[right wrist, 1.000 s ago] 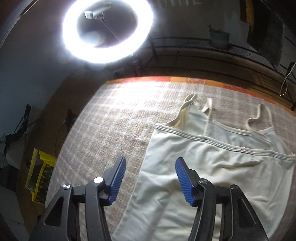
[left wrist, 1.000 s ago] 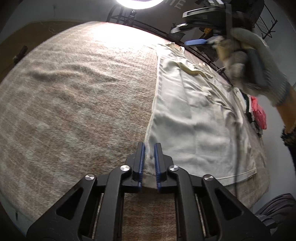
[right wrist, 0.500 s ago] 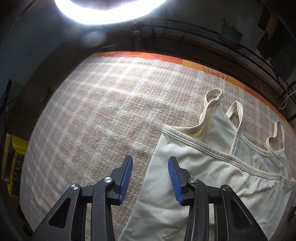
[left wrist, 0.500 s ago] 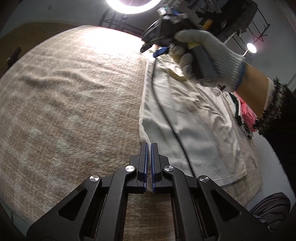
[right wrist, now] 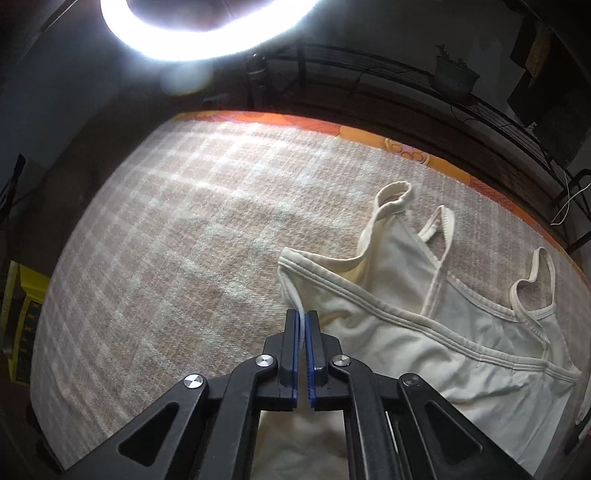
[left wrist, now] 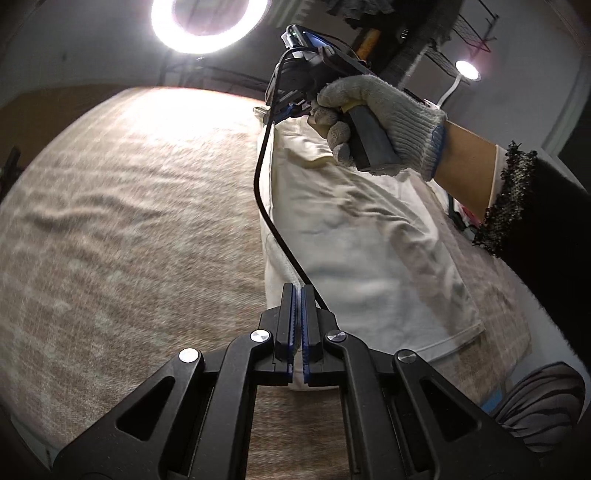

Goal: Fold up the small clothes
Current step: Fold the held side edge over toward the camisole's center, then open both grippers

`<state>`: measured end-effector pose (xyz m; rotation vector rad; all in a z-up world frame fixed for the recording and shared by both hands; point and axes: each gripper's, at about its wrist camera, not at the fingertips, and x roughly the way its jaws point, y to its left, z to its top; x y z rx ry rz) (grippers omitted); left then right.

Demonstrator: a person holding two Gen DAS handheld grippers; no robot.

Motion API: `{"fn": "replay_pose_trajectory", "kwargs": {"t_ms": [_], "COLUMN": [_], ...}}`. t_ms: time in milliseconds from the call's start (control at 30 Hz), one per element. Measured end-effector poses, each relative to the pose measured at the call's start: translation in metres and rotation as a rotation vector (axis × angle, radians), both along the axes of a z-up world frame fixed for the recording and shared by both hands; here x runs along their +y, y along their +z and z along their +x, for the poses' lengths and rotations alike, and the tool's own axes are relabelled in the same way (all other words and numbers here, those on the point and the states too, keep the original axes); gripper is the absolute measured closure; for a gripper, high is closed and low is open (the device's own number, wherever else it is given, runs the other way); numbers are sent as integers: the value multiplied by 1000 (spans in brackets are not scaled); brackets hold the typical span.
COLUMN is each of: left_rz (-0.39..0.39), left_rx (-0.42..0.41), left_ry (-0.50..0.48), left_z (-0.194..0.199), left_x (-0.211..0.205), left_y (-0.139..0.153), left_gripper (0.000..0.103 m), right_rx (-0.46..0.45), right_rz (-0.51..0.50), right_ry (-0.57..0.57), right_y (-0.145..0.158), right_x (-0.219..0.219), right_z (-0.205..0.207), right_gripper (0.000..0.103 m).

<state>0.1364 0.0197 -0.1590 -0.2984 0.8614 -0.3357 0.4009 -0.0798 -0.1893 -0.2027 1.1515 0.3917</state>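
A dim room with a bright ring light (left wrist: 208, 26) overhead; below it a checked beige blanket (left wrist: 129, 221) covers the work surface, and a cream camisole (right wrist: 424, 332) lies flat on the blanket's right part, straps toward the ring light; no brand, label or writing can be read anywhere. The left gripper (left wrist: 297, 295) has its blue-padded jaws pressed together on the camisole's side edge near the hem; the right gripper (right wrist: 304, 321) has its jaws clamped on the same side edge, up by the top corner under the straps. Only the left view shows the gloved right hand (left wrist: 373, 118) on its handle above the camisole, a black cable (left wrist: 266, 206) looping down from it; only the right view shows the three strap loops, the blanket's orange border (right wrist: 314, 123) and a potted plant (right wrist: 452, 75) on a rack beyond.
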Motion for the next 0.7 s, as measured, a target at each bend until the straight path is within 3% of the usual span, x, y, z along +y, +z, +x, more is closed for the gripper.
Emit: {"fn": "replay_pose_trajectory", "kwargs": {"t_ms": [300, 467, 700], "left_rz": [34, 51, -3], "left_rx": [-29, 19, 105], "left_ry": [-187, -274, -356], "left_z": [5, 14, 27], "left_x": [-56, -84, -91], "left_y": [22, 15, 2], "left_gripper": [103, 103, 103], "right_rx": [-41, -36, -39], "right_rz": [101, 105, 131], "right_ry": [-87, -132, -141], "right_y": [30, 23, 8], "right_x": [-96, -125, -132], "right_z": [-9, -6, -2], "right_gripper": [103, 103, 103]}}
